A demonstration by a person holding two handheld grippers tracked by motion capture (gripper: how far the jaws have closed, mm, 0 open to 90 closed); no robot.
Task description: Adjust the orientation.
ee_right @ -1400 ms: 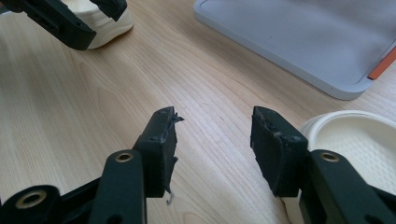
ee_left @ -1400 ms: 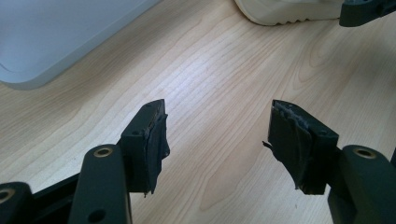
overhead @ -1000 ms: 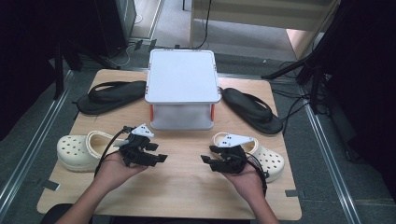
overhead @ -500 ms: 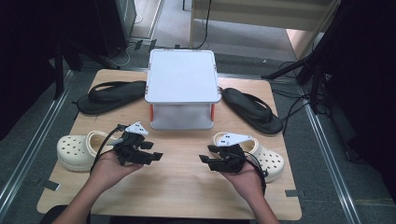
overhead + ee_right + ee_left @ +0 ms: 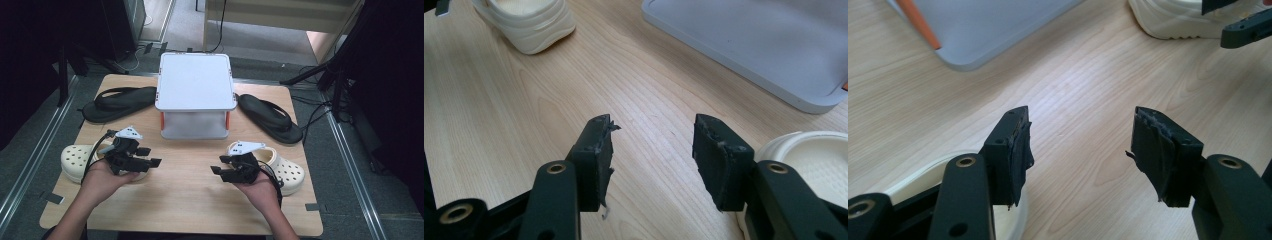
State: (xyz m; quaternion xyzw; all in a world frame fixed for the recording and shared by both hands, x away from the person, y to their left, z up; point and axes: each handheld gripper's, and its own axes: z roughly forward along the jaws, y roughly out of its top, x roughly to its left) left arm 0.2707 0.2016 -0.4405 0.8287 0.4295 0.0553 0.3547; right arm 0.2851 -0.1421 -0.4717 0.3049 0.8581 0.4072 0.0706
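Note:
My left gripper point(image 5: 150, 156) hovers over the toe end of a cream clog point(image 5: 75, 162) at the table's front left, open, with nothing between its jaws. In the left gripper view the left gripper point(image 5: 1080, 135) looks across bare wood, with that clog point(image 5: 923, 175) under its left jaw. My right gripper point(image 5: 219, 165) stands open and empty beside a second cream clog point(image 5: 287, 170) at the front right. In the right gripper view the right gripper point(image 5: 651, 132) faces the far clog point(image 5: 529, 20), and the near clog point(image 5: 819, 160) lies by its right jaw.
A white box point(image 5: 195, 87) with orange corners stands at the middle back of the wooden table point(image 5: 190, 200). Black flip-flops lie on both sides of it, one at the left point(image 5: 117, 102) and one at the right point(image 5: 270, 117). Bare wood lies between the two grippers.
My left gripper has drifted leftward and risen a little, now farther over the left clog. The right gripper has stayed put.

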